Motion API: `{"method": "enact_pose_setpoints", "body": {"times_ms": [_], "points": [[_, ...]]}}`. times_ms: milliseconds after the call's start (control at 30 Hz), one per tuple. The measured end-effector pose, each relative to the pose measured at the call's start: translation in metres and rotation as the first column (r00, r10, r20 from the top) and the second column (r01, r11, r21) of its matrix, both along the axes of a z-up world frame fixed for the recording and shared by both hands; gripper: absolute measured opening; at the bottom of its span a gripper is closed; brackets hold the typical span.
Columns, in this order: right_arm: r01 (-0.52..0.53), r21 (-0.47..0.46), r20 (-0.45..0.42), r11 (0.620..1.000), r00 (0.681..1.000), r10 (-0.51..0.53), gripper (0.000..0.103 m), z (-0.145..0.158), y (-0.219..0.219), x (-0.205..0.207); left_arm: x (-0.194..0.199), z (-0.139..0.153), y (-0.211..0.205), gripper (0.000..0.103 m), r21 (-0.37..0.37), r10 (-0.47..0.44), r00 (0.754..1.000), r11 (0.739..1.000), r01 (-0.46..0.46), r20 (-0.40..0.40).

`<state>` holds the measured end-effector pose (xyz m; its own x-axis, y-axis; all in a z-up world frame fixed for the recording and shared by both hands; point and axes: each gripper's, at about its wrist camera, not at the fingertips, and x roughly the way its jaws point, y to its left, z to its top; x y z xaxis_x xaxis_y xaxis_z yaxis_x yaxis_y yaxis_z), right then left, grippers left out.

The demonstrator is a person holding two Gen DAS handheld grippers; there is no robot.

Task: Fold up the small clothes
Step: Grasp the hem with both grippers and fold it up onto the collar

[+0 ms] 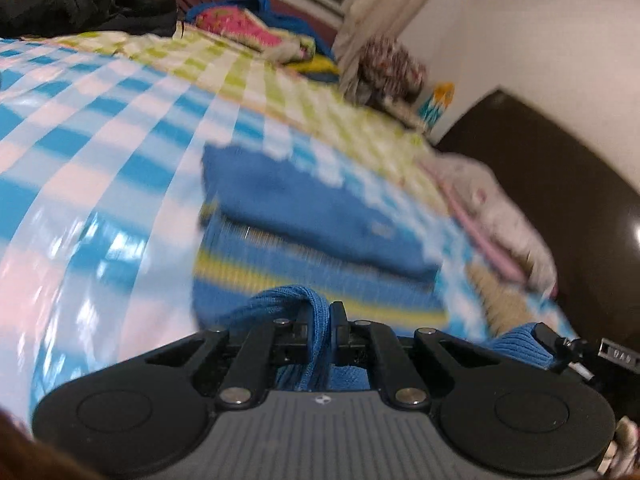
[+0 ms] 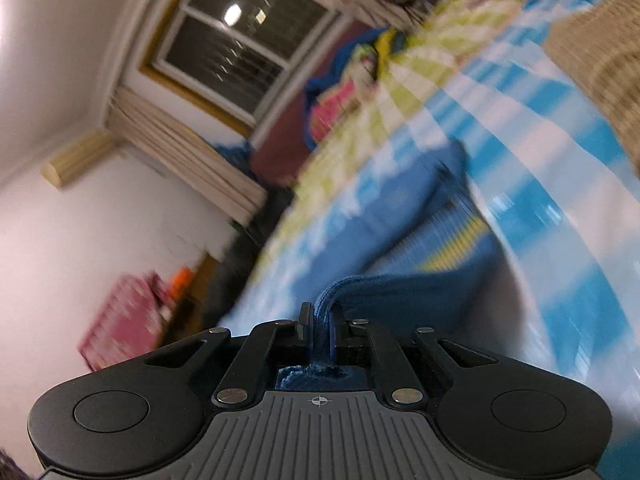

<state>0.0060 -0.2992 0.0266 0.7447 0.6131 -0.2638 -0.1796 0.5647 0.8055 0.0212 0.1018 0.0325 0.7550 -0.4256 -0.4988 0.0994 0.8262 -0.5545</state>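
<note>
A small blue knit sweater with yellow stripes lies on the checked bedspread, its top part folded over. My left gripper is shut on the sweater's ribbed blue hem, which bunches between the jaws. In the right wrist view the sweater stretches away across the bed. My right gripper is shut on another part of the blue hem. The tip of the right gripper shows at the lower right of the left wrist view, holding blue ribbing. Both views are motion-blurred.
A black garment and a pink and green pile lie at the bed's far end. Pale clothes lie at the right edge by a dark door. A tan knit lies on the bed. A window is behind.
</note>
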Motion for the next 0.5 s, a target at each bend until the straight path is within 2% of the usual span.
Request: {"method": "enact_pose_setpoints", "body": {"times_ms": [167, 367, 500], "points": [[0.074, 0.029, 0.079, 0.997, 0.994, -0.076, 0.008, 0.020, 0.000, 0.054, 0.052, 0.012, 0.010, 0.013, -0.012, 0.071, 0.996, 0.997, -0.070, 0.061], [0.149, 0.038, 0.053, 0.988, 0.987, -0.151, 0.008, 0.016, 0.002, 0.128, 0.114, 0.005, 0.020, 0.013, -0.016, 0.136, 0.988, 0.991, -0.135, 0.077], [0.196, 0.005, 0.014, 0.981, 0.981, -0.196, 0.007, 0.001, 0.004, 0.171, 0.147, -0.012, 0.027, 0.013, 0.004, 0.177, 0.984, 0.984, -0.177, 0.031]]}}
